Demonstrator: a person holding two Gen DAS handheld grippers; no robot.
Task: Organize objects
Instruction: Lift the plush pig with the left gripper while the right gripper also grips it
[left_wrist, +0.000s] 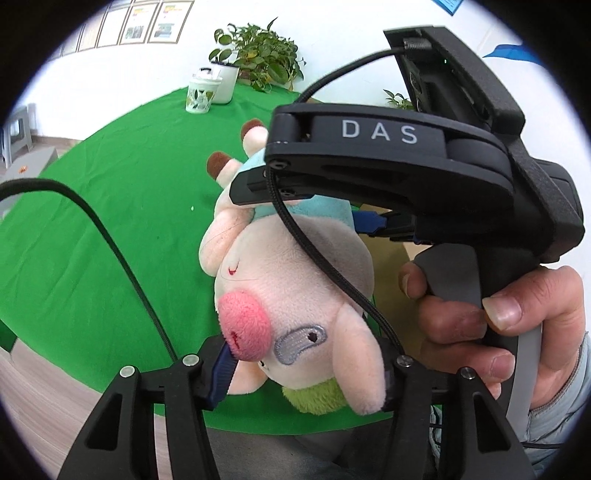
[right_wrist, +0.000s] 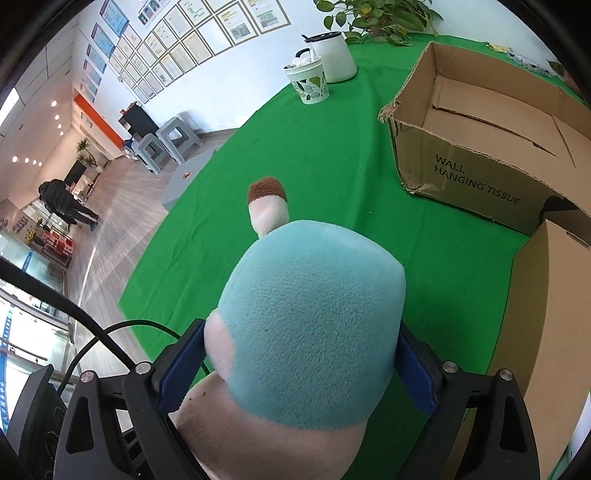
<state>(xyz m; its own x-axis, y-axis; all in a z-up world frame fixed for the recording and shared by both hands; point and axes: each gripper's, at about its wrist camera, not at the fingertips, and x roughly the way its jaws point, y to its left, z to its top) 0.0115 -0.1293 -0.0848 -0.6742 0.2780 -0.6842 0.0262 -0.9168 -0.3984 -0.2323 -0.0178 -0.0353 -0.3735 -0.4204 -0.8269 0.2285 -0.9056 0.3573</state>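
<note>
My left tool (left_wrist: 306, 369) grips the plush pig (left_wrist: 291, 295) by its head while my right tool (right_wrist: 299, 373) straddles its blue body, contact unclear; the open cardboard box (right_wrist: 476, 177), ahead and right on the counter (right_wrist: 314, 155), looks empty, so stowing remains.

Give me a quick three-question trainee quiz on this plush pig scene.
1. True or false: the left gripper grips the plush pig at its head.
2. Which part of the pig sits between the right gripper's fingers? A) blue body B) snout C) ear
3. Fill in: the open cardboard box reads "WALL HANGING ____".

Key: 1 true; 2 A; 3 TISSUE.
</note>
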